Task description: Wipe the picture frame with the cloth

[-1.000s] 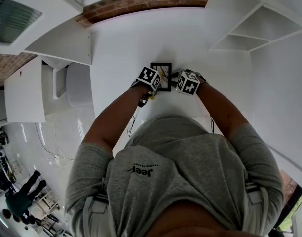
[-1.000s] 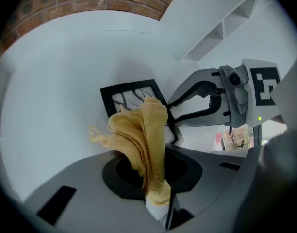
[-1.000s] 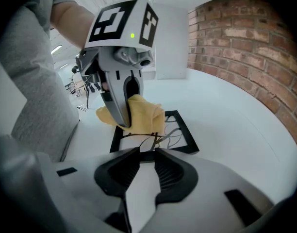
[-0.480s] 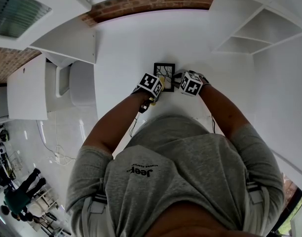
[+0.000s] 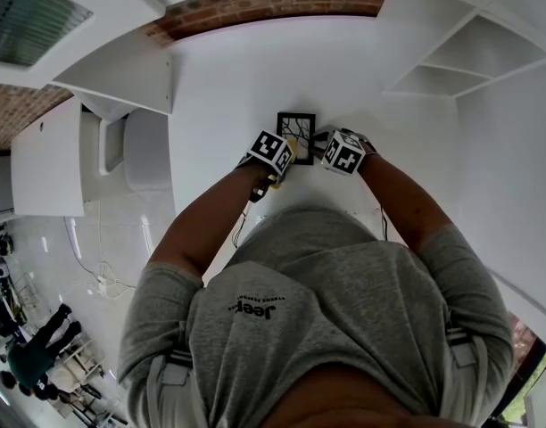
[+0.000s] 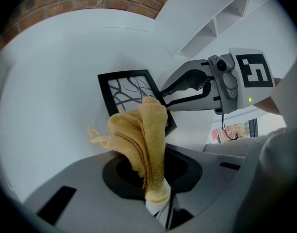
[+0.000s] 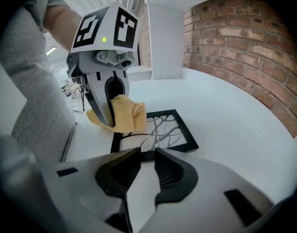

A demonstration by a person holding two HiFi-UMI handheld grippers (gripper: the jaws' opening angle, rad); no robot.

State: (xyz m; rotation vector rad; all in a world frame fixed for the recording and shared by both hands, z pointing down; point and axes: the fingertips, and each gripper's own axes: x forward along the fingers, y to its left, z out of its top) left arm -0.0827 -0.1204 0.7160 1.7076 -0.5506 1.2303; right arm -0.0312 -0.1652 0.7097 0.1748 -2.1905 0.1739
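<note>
A black picture frame (image 5: 297,132) with a branch drawing lies flat on the white table (image 5: 228,78). My left gripper (image 6: 148,176) is shut on a folded yellow cloth (image 6: 143,130), and the cloth's free end rests on the near corner of the picture frame (image 6: 124,89). In the right gripper view the cloth (image 7: 126,113) covers the near-left part of the picture frame (image 7: 163,130). My right gripper (image 7: 143,152) is shut on the frame's near edge, which shows as a thin strip between the jaws. In the head view the left gripper (image 5: 275,152) and the right gripper (image 5: 337,152) sit side by side at the frame.
A brick wall (image 5: 273,3) runs behind the table. White open shelves (image 5: 451,61) stand at the right, a white shelf block (image 5: 121,74) at the left. A thin cable (image 5: 242,226) hangs below my left arm.
A second ago the left gripper was level with the frame; it has since slid the cloth toward the frame's near left corner. The right gripper kept its hold.
</note>
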